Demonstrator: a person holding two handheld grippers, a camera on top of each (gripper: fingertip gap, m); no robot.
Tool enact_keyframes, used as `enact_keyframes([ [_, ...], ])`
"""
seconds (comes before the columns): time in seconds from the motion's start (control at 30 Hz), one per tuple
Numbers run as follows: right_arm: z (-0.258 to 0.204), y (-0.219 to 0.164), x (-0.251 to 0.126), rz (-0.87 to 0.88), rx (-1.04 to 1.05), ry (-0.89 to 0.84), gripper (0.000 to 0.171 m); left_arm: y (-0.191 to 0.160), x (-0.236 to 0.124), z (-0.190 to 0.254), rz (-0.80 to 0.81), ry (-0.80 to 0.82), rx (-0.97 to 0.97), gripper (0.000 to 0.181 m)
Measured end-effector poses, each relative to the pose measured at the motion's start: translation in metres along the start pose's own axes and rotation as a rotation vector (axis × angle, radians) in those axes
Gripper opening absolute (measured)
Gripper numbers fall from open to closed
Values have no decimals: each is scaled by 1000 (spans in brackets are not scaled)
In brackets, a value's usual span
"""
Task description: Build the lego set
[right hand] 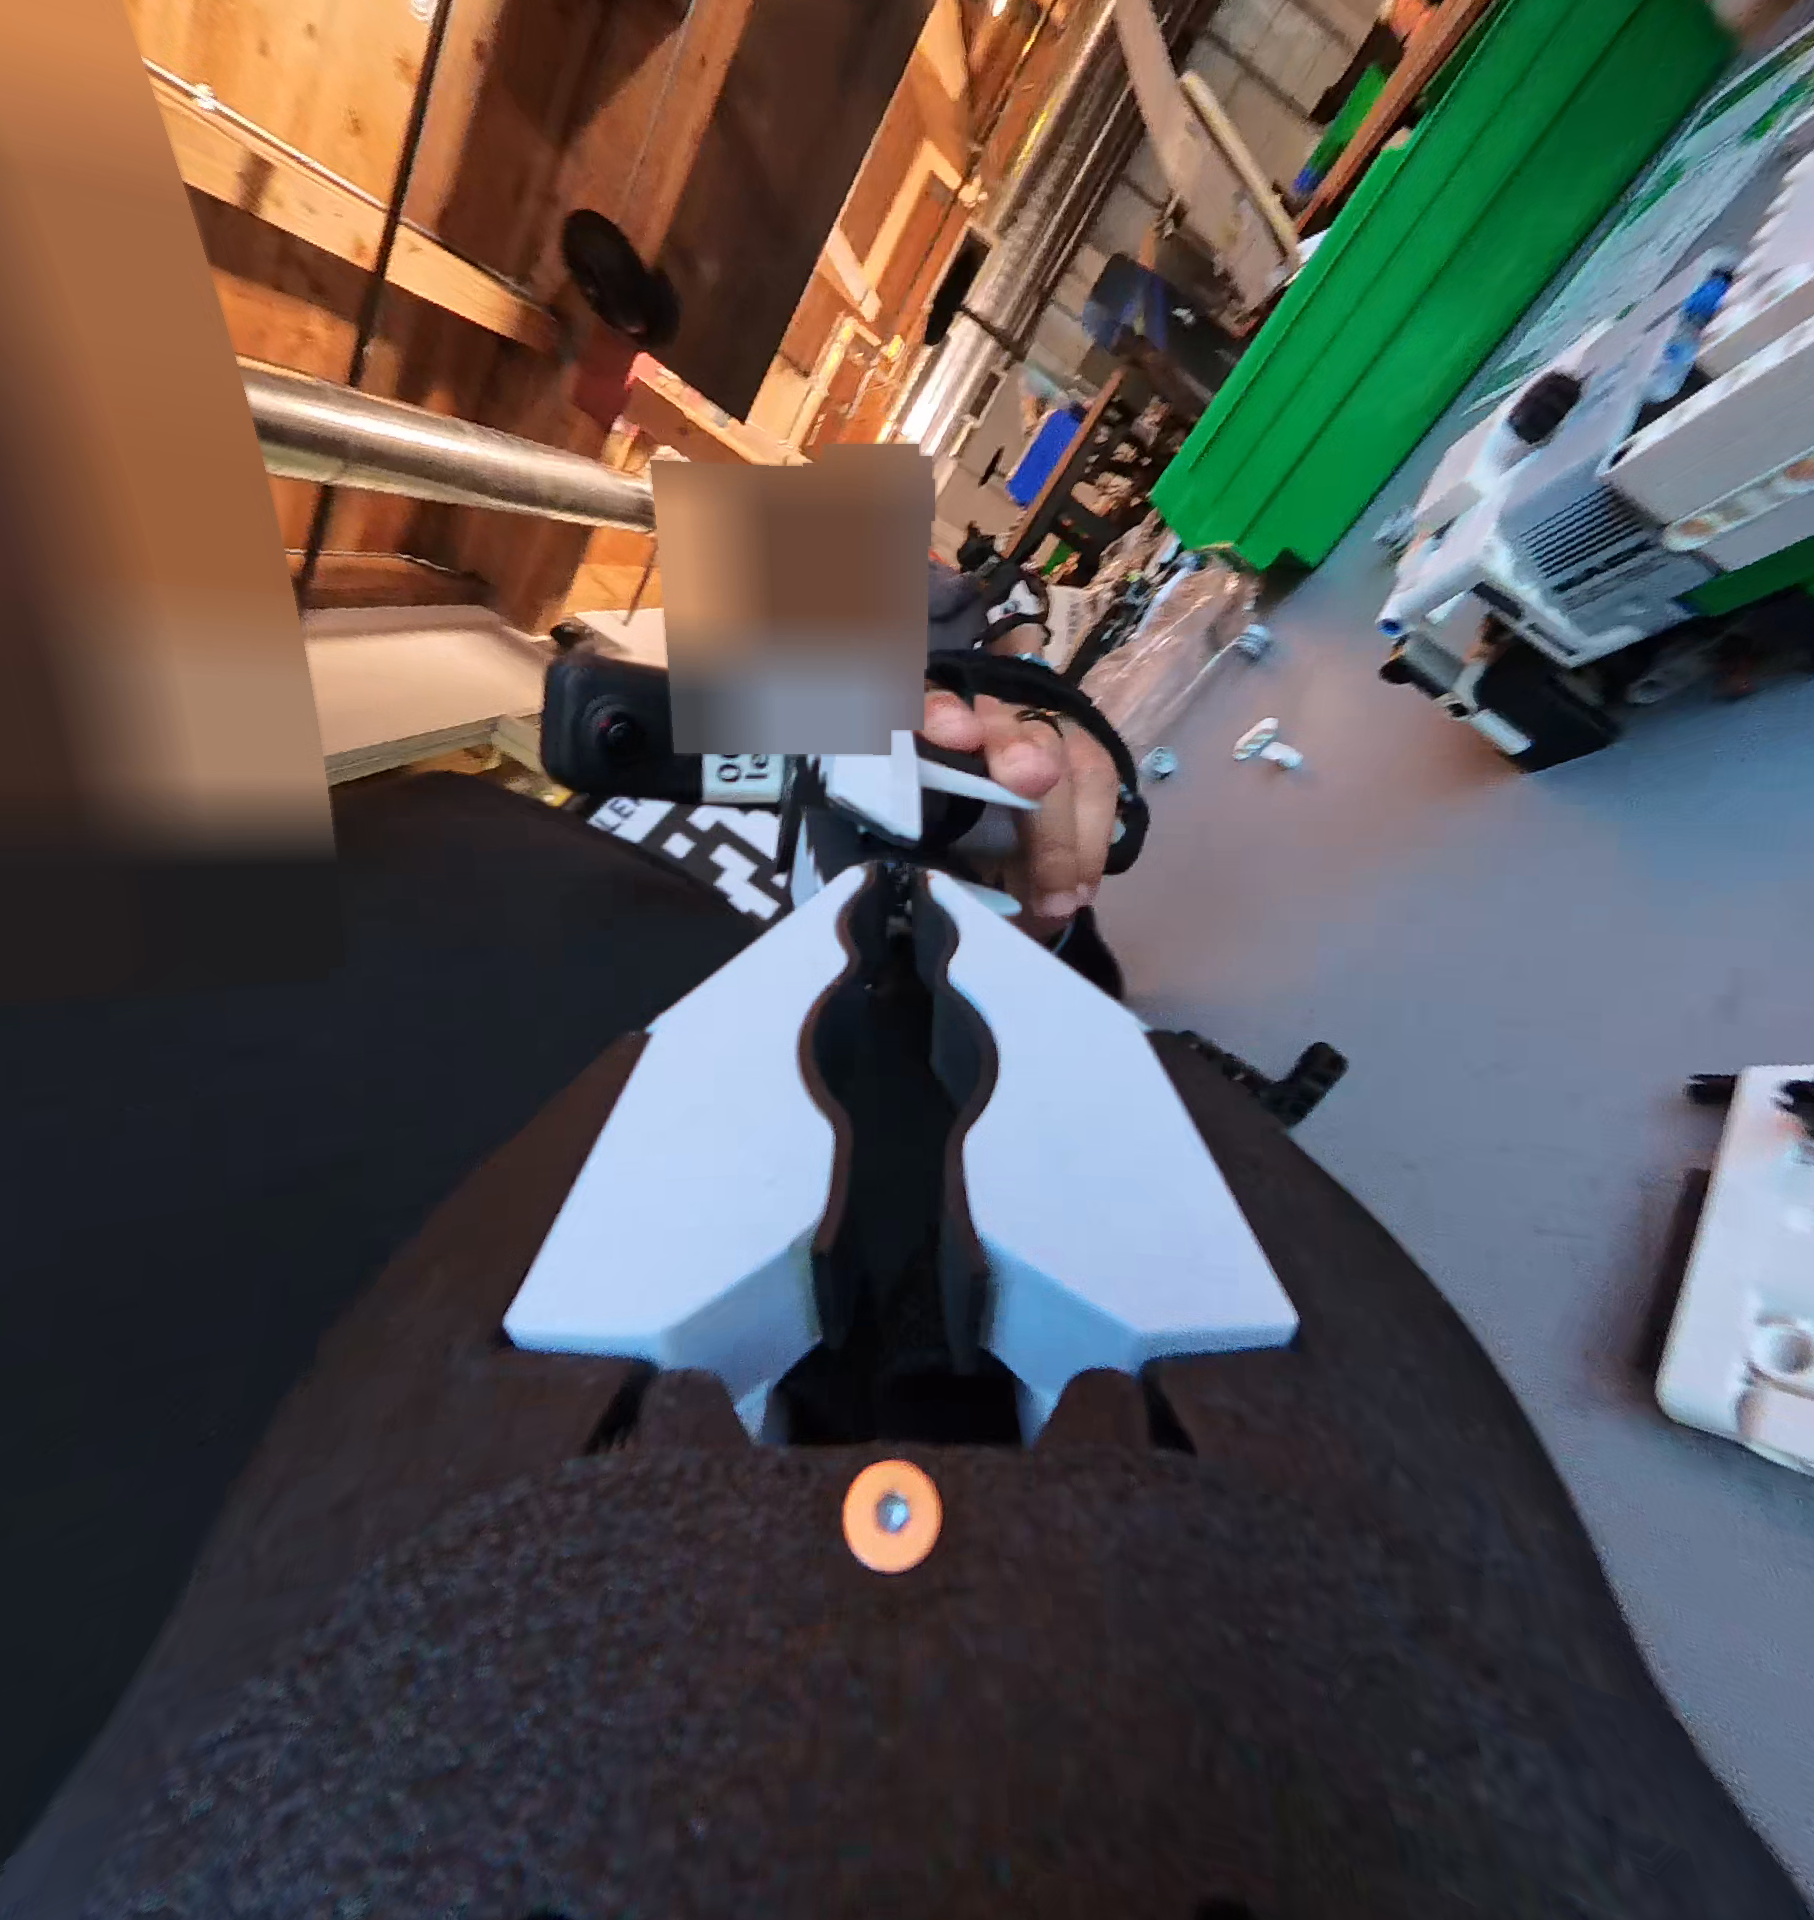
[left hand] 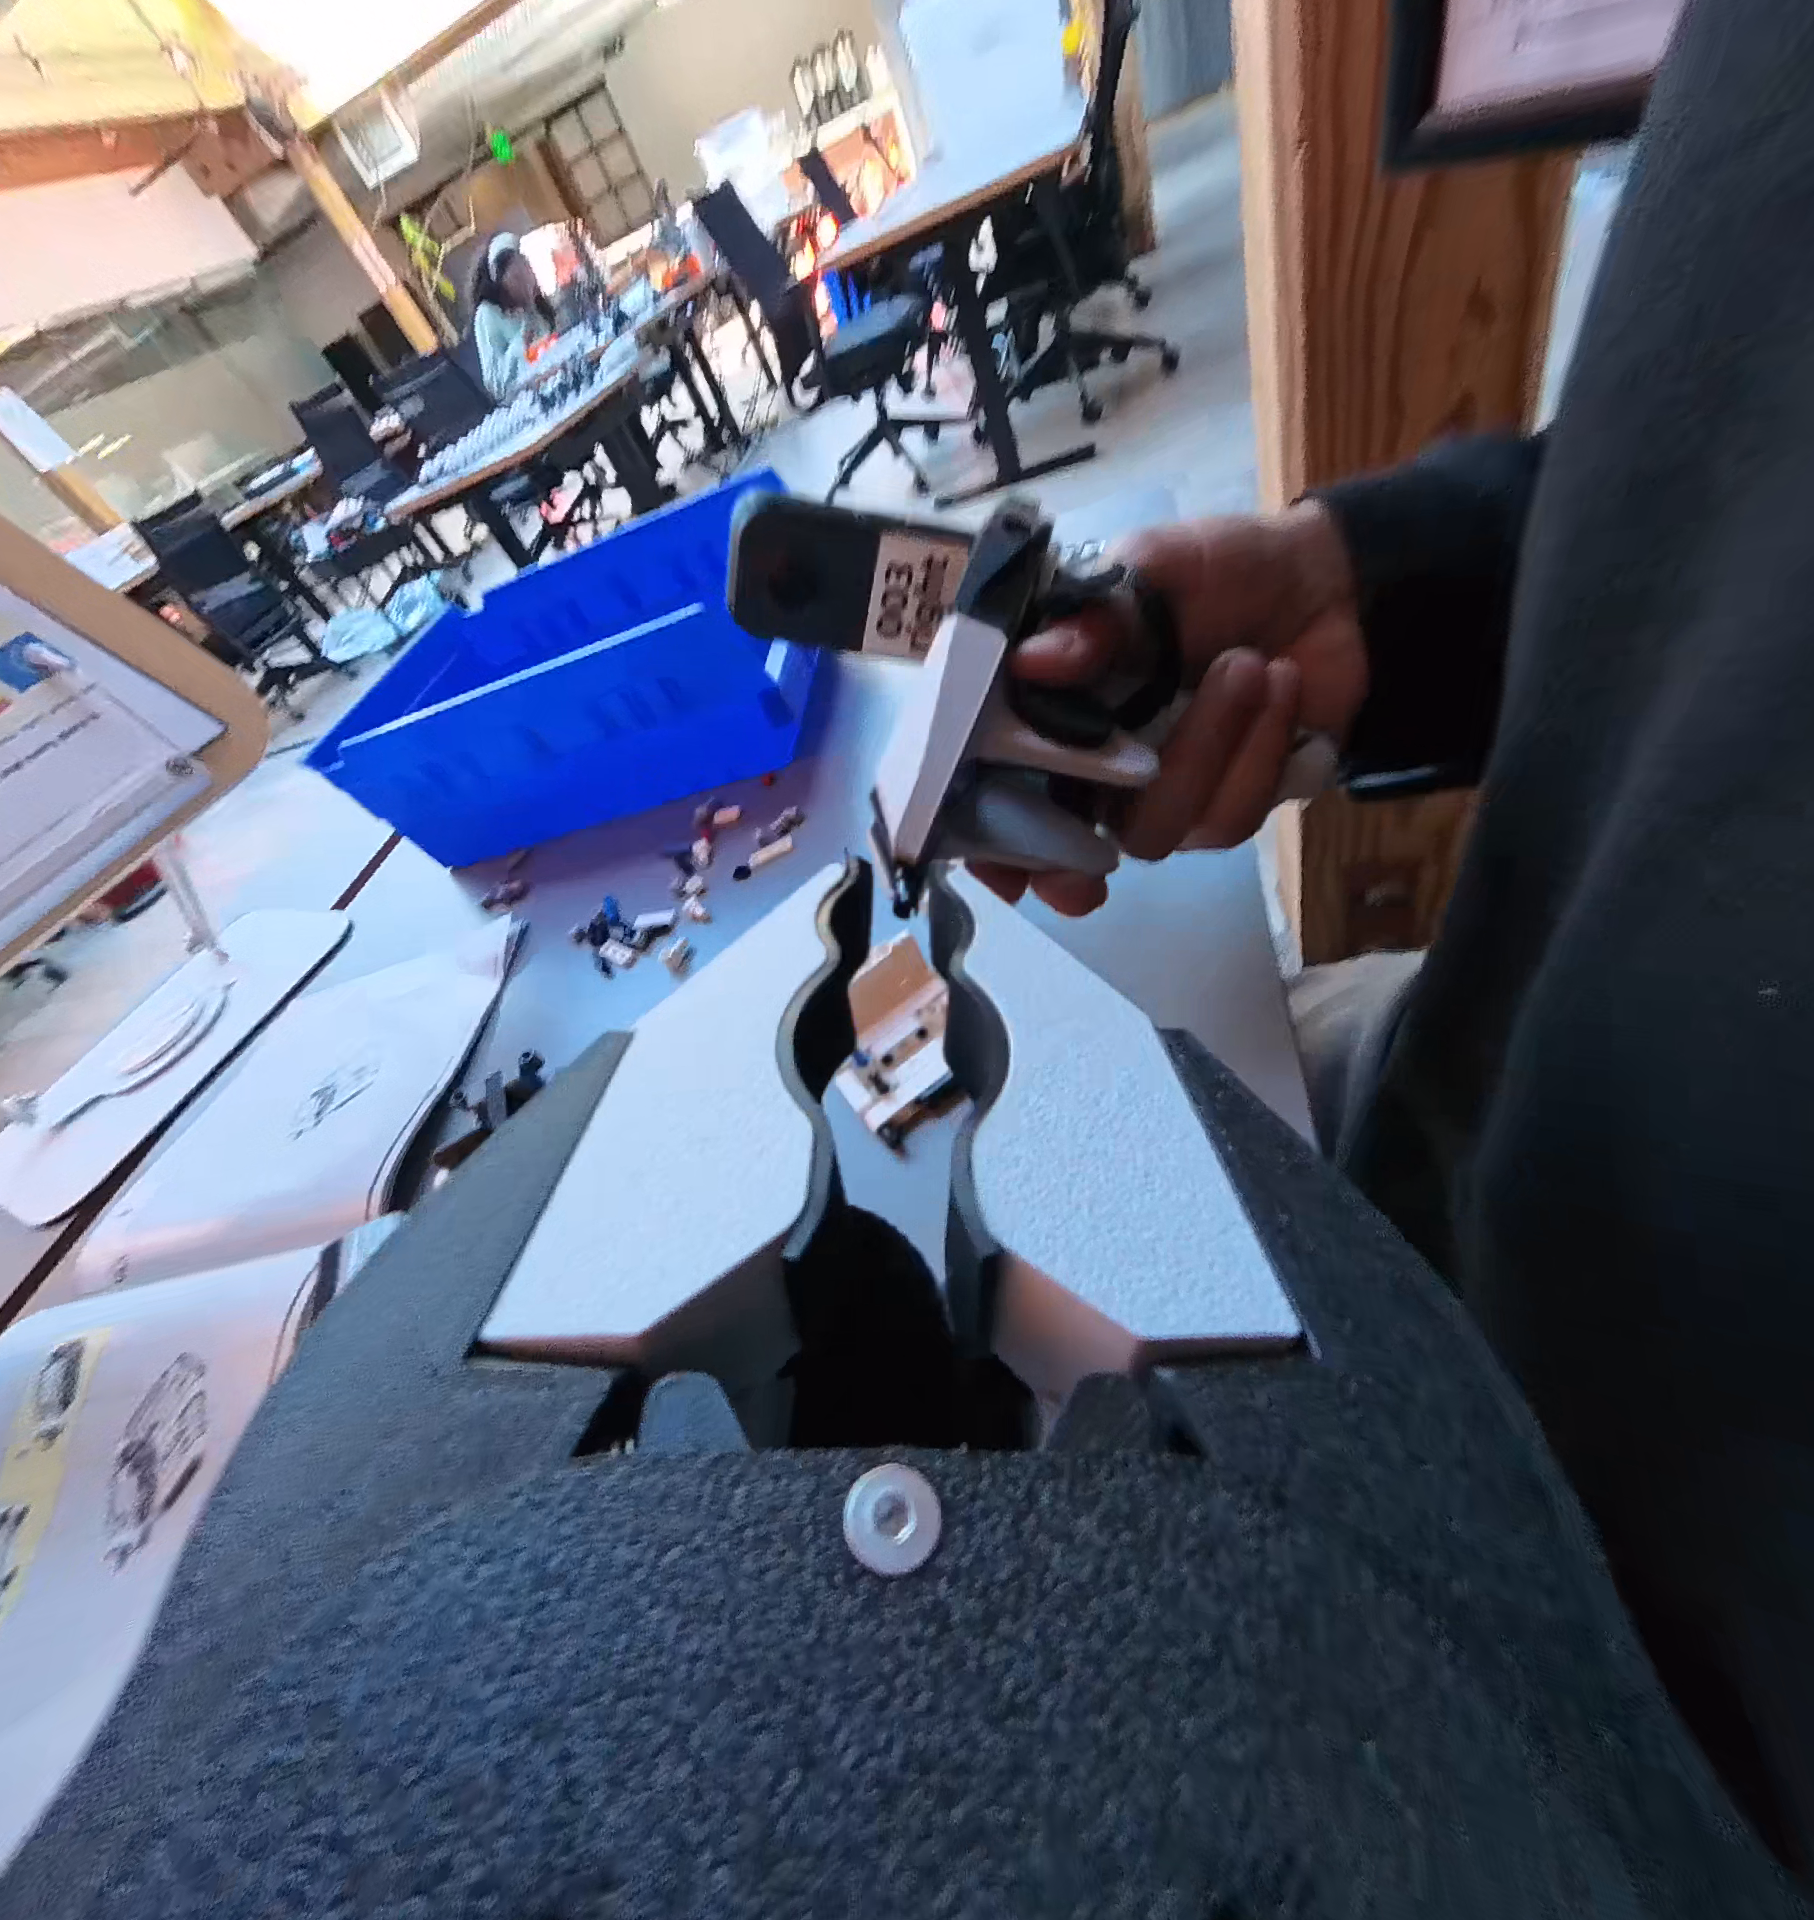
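Both grippers are lifted off the table and meet tip to tip. In the left wrist view my left gripper (left hand: 892, 878) has its white fingers (left hand: 695, 1122) nearly closed, with a small black Lego piece (left hand: 901, 902) at the tips. My right gripper (left hand: 908, 868), held by a hand (left hand: 1215, 675), points down into that gap. In the right wrist view my right gripper (right hand: 896, 878) is narrowly shut on a small dark piece (right hand: 897, 912), facing the left gripper's hand (right hand: 1048, 800). A tan and white partial build (left hand: 898, 1023) lies on the table below. The exact grip is blurred.
Loose Lego pieces (left hand: 674, 883) lie scattered in front of a blue bin (left hand: 591, 686). Instruction sheets (left hand: 311, 1081) and a framed board on a stand (left hand: 72, 727) are at the left. A person's dark sleeve and torso (left hand: 1661, 935) fill the right. A white board (right hand: 1776, 1268) lies at the right.
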State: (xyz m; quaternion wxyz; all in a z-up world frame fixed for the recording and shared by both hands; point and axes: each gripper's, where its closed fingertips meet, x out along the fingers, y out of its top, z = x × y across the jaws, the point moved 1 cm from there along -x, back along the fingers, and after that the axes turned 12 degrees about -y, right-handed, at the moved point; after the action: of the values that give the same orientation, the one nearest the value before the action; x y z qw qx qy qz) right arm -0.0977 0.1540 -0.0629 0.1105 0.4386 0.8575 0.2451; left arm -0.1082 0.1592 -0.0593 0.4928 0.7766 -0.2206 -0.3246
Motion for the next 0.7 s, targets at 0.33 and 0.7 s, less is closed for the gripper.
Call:
enact_keyframes([
  [0.33,-12,-1,7,-14,94,162,4,8,-10,5,60,-40,-4,9],
  [0.7,-11,-2,10,-11,100,173,4,5,-10,5,49,-29,-1,3],
])
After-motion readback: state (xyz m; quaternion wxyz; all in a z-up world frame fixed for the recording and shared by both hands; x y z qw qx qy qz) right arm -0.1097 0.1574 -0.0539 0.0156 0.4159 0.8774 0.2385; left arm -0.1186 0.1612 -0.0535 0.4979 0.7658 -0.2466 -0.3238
